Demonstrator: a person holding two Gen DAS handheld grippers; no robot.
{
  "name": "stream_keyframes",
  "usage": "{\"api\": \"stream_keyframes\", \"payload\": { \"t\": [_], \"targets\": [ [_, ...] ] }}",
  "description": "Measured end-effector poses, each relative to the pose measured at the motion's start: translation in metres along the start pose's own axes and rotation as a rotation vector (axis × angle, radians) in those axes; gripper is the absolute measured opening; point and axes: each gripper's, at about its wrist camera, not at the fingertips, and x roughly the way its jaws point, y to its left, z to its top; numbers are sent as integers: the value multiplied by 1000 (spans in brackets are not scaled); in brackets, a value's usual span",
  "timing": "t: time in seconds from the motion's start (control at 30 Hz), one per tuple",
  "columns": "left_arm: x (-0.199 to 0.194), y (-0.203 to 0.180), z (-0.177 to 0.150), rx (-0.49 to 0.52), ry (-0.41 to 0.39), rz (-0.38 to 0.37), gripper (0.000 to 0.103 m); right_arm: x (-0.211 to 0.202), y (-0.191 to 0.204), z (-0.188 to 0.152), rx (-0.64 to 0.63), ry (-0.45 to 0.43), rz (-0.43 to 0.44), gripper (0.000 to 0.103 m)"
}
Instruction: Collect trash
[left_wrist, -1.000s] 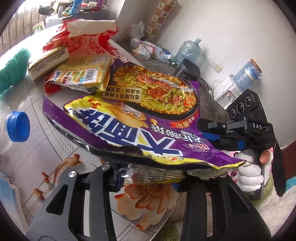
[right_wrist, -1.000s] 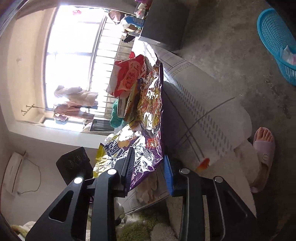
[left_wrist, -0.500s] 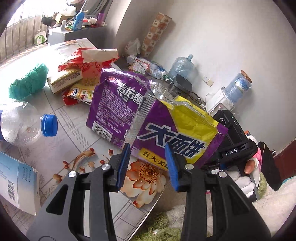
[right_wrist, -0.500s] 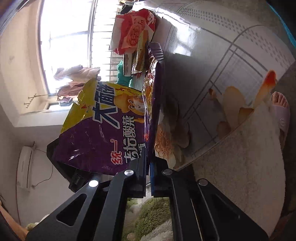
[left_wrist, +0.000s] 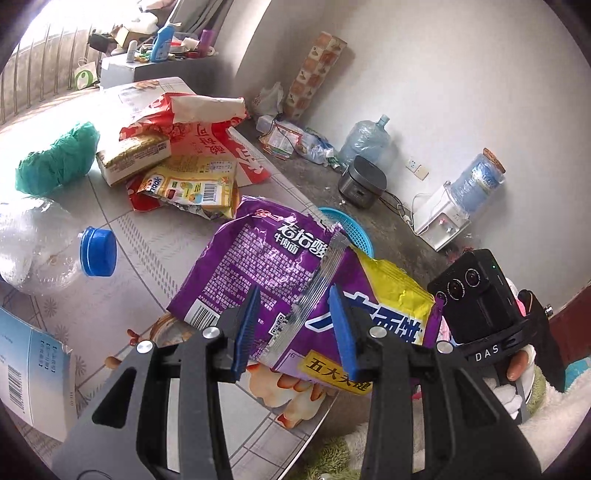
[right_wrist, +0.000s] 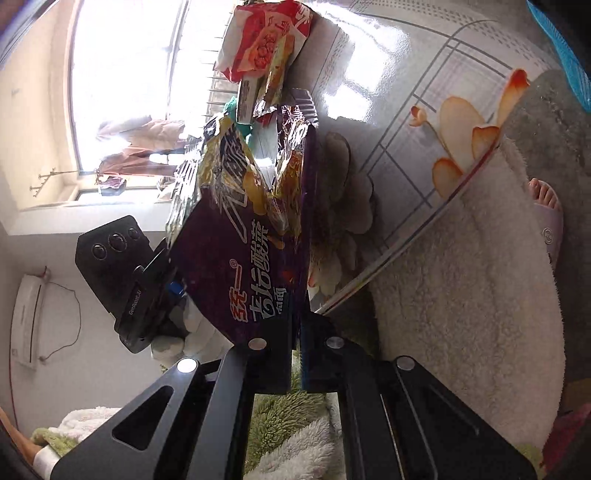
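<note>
The purple noodle wrapper (left_wrist: 280, 273) has changed hands within the last second: the right hand-held gripper (right_wrist: 295, 332) has snapped its jaws closed and now pinches the wrapper's near edge, holding it up just past the near edge of the bench (left_wrist: 155, 236). The left hand-held gripper (left_wrist: 295, 328), which carried it a second ago, now stands released, the wrapper beyond its parted pads. The wrapper looks ready to go into the blue basket (left_wrist: 351, 232) on the floor beyond the bench, while other wrappers (left_wrist: 184, 173) wait farther back.
</note>
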Motion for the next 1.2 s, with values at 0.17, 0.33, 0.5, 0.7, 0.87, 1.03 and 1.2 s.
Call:
{"api": "stream_keyframes", "payload": {
  "t": [0.17, 0.33, 0.5, 0.7, 0.87, 1.03, 1.2],
  "targets": [
    [25, 8, -2, -16, 44, 49, 35, 1, -5, -3, 8, -2, -18, 4],
    [37, 9, -6, -9, 68, 59, 35, -7, -12, -9, -2, -37, -62, 7],
    [40, 10, -6, 1, 75, 61, 34, -29, -19, -13, -28, -122, -139, 17],
    [40, 10, -6, -3, 74, 56, 33, -74, -23, -16, -48, -282, -136, 37],
    [39, 15, -6, -17, 78, 45, 31, -82, -9, -10, -117, -364, -25, 48],
    [37, 24, -6, -40, 76, 27, 28, -81, -4, -13, -169, -374, 70, 57],
    [37, 27, -7, -43, 77, 27, 27, -96, -14, -14, -128, -443, 198, 58]
  ]
}}
